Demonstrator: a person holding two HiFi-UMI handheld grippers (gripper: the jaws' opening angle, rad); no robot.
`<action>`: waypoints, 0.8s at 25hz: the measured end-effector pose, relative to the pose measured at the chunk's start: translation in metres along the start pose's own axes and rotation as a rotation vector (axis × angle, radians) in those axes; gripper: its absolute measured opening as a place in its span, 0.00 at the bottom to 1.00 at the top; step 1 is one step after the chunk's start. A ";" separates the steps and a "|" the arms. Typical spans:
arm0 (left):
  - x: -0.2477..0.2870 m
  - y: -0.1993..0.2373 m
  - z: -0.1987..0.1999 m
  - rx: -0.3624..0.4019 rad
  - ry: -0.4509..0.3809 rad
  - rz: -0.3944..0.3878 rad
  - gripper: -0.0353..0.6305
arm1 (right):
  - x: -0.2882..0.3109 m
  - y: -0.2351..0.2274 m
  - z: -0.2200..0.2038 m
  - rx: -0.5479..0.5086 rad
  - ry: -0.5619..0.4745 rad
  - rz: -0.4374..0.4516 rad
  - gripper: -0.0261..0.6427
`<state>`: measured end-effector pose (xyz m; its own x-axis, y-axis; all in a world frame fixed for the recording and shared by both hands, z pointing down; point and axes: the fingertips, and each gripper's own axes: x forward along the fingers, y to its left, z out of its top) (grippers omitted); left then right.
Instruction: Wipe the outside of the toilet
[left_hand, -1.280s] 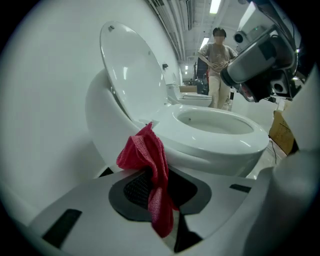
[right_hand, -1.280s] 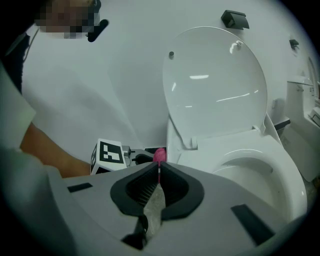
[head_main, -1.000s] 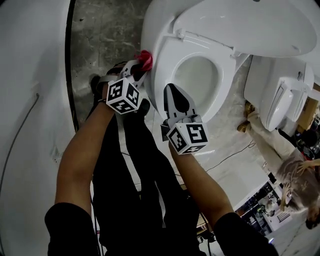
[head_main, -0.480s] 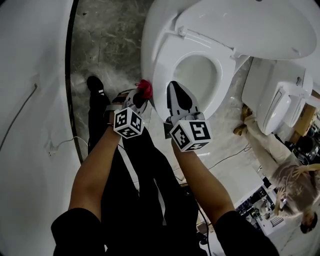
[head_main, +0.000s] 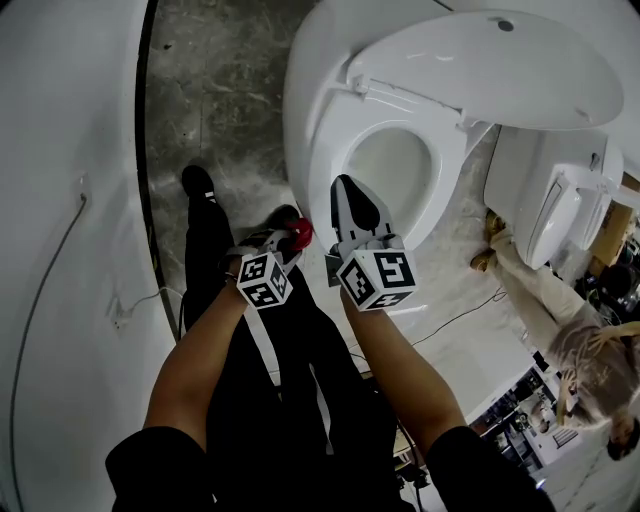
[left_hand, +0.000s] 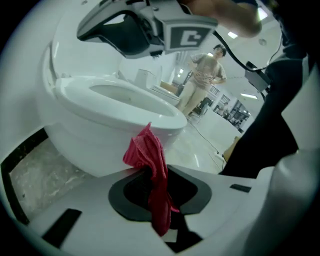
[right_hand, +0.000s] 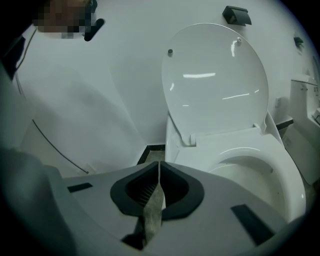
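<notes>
**White walls, stone floor**

On my left a white wall (head_main: 60, 120) curves down to a dark base strip (head_main: 143, 150), a thin cable (head_main: 50, 260) hanging along it. The floor (head_main: 215, 90) beside it is grey marbled stone; to the right it turns pale and glossy. 1 more white fixture (head_main: 555, 205) stands at the far right, a cardboard box (head_main: 612, 228) beside it. Ceiling lights (left_hand: 232, 35) glow over an open hall.

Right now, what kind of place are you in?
Probably a mock bathroom in a big hall, not a home. A white toilet stands with its lid up, a second toilet is near it, and ceiling lights hang over open floor beyond. The left tongs grip a red cloth.
</notes>
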<state>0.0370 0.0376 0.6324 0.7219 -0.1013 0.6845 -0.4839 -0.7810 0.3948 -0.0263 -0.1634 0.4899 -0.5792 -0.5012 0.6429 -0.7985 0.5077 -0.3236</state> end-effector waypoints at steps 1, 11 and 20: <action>-0.005 0.003 -0.007 0.002 0.017 -0.011 0.19 | 0.002 0.003 0.005 0.004 -0.003 -0.002 0.09; -0.127 0.249 0.018 -0.039 -0.038 0.294 0.19 | 0.049 0.033 0.045 0.048 -0.061 -0.071 0.09; -0.128 0.397 0.109 0.057 -0.110 0.336 0.19 | 0.092 0.046 0.063 0.143 -0.132 -0.157 0.09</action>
<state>-0.1936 -0.3263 0.6341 0.5776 -0.4213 0.6992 -0.6772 -0.7256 0.1223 -0.1266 -0.2306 0.4906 -0.4550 -0.6579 0.6002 -0.8901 0.3163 -0.3280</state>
